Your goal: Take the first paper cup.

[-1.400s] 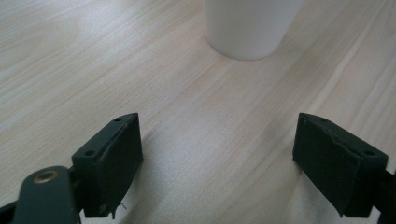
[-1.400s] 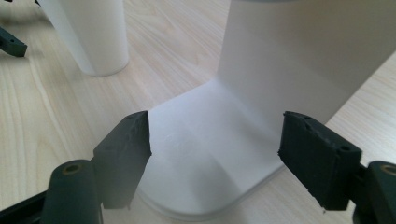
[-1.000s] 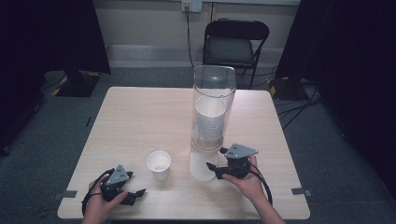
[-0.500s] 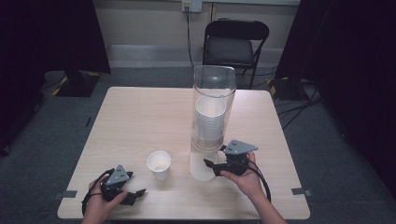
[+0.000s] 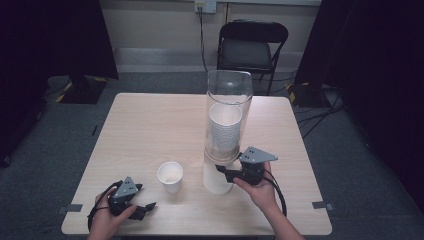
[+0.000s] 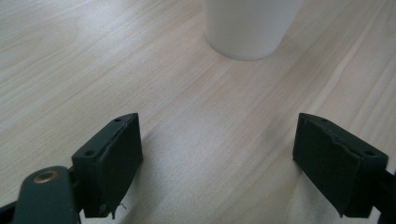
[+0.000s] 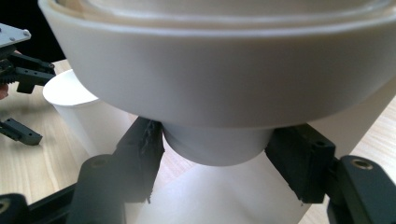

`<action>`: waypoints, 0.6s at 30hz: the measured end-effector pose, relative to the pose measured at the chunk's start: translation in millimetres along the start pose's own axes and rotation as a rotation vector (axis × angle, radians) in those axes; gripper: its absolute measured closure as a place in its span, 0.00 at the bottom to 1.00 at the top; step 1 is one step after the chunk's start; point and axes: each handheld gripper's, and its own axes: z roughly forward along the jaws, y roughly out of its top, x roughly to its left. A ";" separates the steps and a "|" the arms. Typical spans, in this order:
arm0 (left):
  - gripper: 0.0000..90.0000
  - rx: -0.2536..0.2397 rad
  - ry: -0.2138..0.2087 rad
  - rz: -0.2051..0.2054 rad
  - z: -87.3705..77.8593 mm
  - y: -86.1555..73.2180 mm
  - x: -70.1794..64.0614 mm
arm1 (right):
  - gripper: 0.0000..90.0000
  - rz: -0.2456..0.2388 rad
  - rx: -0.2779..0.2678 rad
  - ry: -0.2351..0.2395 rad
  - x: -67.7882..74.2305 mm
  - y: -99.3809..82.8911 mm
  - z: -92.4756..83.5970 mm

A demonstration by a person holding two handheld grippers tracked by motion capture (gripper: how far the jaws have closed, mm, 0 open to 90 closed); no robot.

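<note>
Bottom cup: it is sticking out below the dispenser's collar, at the near right of the counter, and I am taking it there because it is the one piece of the stack that I can reach.
Right claw: its jaws have just been closing and are now clamping this cup's narrow base from both sides, ready, I judge, for a downward pull.
Dispenser: the clear tube is standing upright, holding the rest of the stack above the collar.
Loose cup: it is standing upright just left of the dispenser.
Left claw: I am resting it near the counter's near left edge, jaws apart, nothing between them, facing the loose cup.
</note>
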 end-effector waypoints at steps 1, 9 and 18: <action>0.17 0.000 0.000 0.000 0.0 0.0 0.0 | 0.41 0.014 -0.011 0.001 0.4 -2.0 0.1; 0.17 0.000 0.000 0.000 0.0 0.0 0.1 | 0.70 0.027 0.106 0.079 -6.4 -40.5 10.8; 0.17 0.000 0.000 0.000 0.1 0.0 0.0 | 0.31 0.064 -0.013 0.042 -5.7 -15.2 -3.4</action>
